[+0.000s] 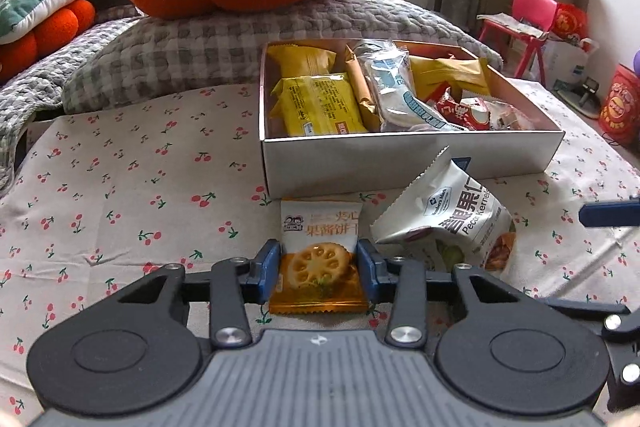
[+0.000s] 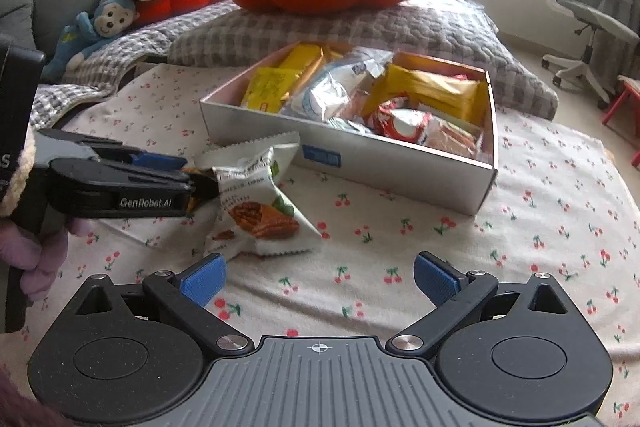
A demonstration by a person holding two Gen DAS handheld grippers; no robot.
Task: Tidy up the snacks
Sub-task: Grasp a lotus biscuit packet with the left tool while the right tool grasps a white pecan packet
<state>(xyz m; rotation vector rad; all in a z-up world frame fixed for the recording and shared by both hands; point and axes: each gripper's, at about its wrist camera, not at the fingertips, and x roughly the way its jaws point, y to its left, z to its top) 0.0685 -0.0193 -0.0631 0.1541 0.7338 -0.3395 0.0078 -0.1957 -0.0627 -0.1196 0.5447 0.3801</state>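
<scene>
L wrist view: left gripper (image 1: 318, 269) has its blue fingers (image 1: 267, 265) closed against both sides of a jam biscuit packet (image 1: 319, 251), which lies on the cherry-print cloth (image 1: 120, 187) just in front of the white snack box (image 1: 400, 159). Pads appear to press the wrapper edges; packet not yet lifted, as far as can be told. A pecan kernel bag (image 1: 448, 223) leans just beside it to the right, close to the box wall. Box already holds approx. a dozen items: yellow cracker packs (image 1: 320, 103), a pale blue-white pouch (image 1: 396, 95), red-white sweets (image 1: 464, 111). A blue fingertip of the other gripper enters at the right edge (rest cut off).

R wrist view: right gripper (image 2: 318, 277) stands open, nothing between its fingers (image 2: 202, 277); it hovers over bare cloth, near the pecan bag (image 2: 256, 203). The left tool comes in from the left, held by a hand (image 2: 28, 251) in a pale sleeve; the biscuit packet is almost wholly hidden behind it and the bag.

Assessment: task well advanced. Most snacks boxed; two packets remain outside. Next: biscuit packet into box, then pecan bag.

Not verifiable: box's far corners, lower layers of contents, most label text (small, blurred), anything on the cloth behind either tool.
</scene>
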